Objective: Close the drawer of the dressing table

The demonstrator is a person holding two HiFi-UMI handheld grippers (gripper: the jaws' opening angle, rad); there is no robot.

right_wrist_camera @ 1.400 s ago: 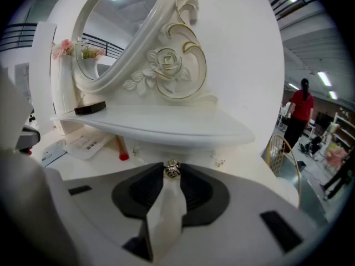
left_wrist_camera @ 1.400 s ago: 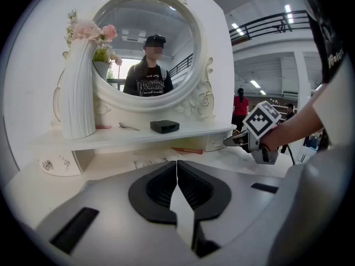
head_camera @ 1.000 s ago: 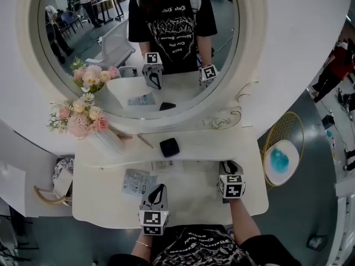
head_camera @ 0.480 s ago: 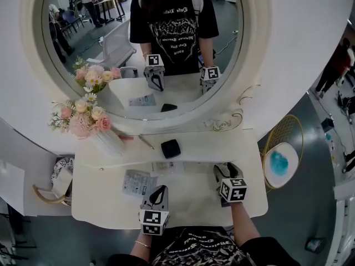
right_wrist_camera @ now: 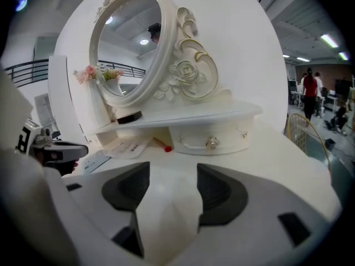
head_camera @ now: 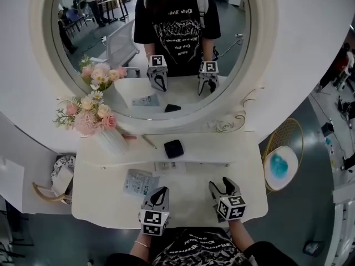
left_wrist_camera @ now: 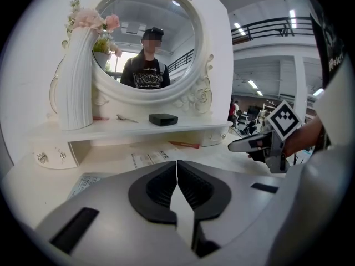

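Observation:
The small white drawer (right_wrist_camera: 211, 139) with a round knob (right_wrist_camera: 211, 143) sits under the right end of the dressing table's shelf (head_camera: 222, 148), its front level with the casing. My right gripper (head_camera: 221, 185) hovers over the tabletop near the front edge, well back from the drawer. Its jaws have just been opening and stand wide apart with nothing between them (right_wrist_camera: 173, 176). My left gripper (head_camera: 157, 194) rests low at the front middle of the table, its pads (left_wrist_camera: 166, 184) pressed together on nothing.
A white vase of pink flowers (head_camera: 108, 137), a hair clip (head_camera: 147, 142) and a black box (head_camera: 173, 148) stand on the shelf. Leaflets (head_camera: 138, 182) and a red pen (right_wrist_camera: 162, 144) lie on the tabletop. A round wire side table (head_camera: 283, 162) stands at the right.
My right gripper has drawn back from the drawer under the shelf toward the table's front edge, and its jaws have spread apart. The left gripper has stayed where it was.

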